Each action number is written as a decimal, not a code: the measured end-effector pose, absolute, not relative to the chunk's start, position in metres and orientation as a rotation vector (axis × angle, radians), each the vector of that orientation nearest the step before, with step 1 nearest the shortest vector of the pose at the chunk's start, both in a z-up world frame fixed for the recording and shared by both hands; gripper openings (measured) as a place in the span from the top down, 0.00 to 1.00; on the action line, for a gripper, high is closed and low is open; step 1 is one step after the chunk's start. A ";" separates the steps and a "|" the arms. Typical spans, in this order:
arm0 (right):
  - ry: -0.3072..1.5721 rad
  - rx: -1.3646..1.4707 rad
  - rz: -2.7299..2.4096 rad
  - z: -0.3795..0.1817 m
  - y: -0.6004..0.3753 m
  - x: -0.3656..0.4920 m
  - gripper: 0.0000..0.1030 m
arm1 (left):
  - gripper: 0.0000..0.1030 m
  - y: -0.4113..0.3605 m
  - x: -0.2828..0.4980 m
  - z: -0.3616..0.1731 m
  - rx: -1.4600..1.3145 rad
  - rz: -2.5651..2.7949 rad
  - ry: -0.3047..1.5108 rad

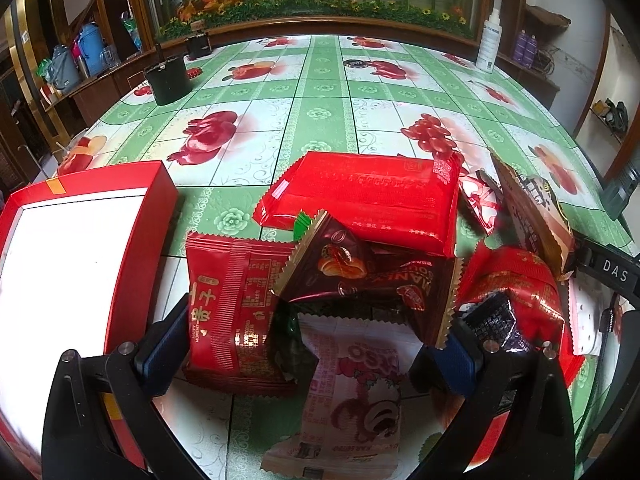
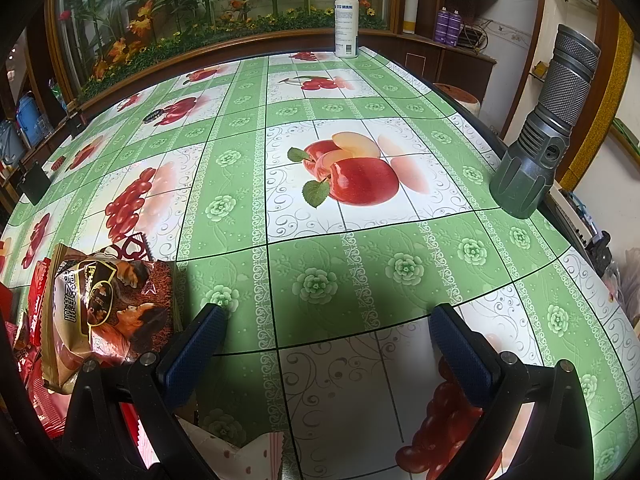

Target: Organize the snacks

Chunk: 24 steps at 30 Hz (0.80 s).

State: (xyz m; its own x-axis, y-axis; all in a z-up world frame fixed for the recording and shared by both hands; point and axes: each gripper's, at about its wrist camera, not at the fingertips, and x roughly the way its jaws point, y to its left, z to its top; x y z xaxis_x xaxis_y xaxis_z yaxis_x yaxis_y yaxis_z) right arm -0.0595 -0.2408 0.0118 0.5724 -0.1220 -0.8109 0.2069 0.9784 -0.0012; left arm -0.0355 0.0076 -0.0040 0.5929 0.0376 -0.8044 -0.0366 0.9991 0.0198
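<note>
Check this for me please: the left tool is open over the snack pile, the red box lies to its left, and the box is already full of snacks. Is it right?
Not quite. The red box is not full: the left wrist view shows only its bare white inside, with no snack in it. The rest holds: the left tool is open over the snack pile, and the box lies to its left.

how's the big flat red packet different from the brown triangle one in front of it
The flat red packet is broad, rectangular and lies flat; the brown triangular packet is smaller, dark with gold serrated edges, and peaks upward, overlapping the red one's near edge. Both are glossy sealed snacks in the pile.
</note>
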 end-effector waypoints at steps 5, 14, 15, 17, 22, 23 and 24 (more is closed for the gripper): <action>0.942 0.097 -0.193 0.012 -0.241 -0.060 0.00 | 0.00 0.010 -0.036 -0.004 -0.022 0.034 0.942; 0.942 0.097 -0.193 0.012 -0.241 -0.060 0.00 | 0.00 0.009 -0.036 -0.004 -0.021 0.034 0.942; 0.942 0.097 -0.193 0.012 -0.241 -0.060 0.00 | 0.00 0.009 -0.036 -0.004 -0.021 0.034 0.942; 0.942 0.098 -0.193 0.012 -0.241 -0.060 0.00 | 0.00 0.009 -0.036 -0.004 -0.022 0.034 0.942; 0.942 0.097 -0.193 0.012 -0.241 -0.060 0.00 | 0.00 0.009 -0.036 -0.004 -0.022 0.034 0.942; 0.943 0.097 -0.193 0.012 -0.241 -0.060 0.00 | 0.00 0.009 -0.036 -0.004 -0.022 0.034 0.942; 0.942 0.097 -0.193 0.012 -0.241 -0.060 0.00 | 0.00 0.009 -0.036 -0.004 -0.022 0.034 0.942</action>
State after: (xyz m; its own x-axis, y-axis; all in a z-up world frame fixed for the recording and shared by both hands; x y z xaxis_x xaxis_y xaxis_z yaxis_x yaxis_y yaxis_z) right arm -0.0597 -0.2414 0.0118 0.5723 -0.1218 -0.8110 0.2066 0.9784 -0.0012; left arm -0.0359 0.0093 -0.0038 0.5879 0.0195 -0.8087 -0.0384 0.9993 -0.0038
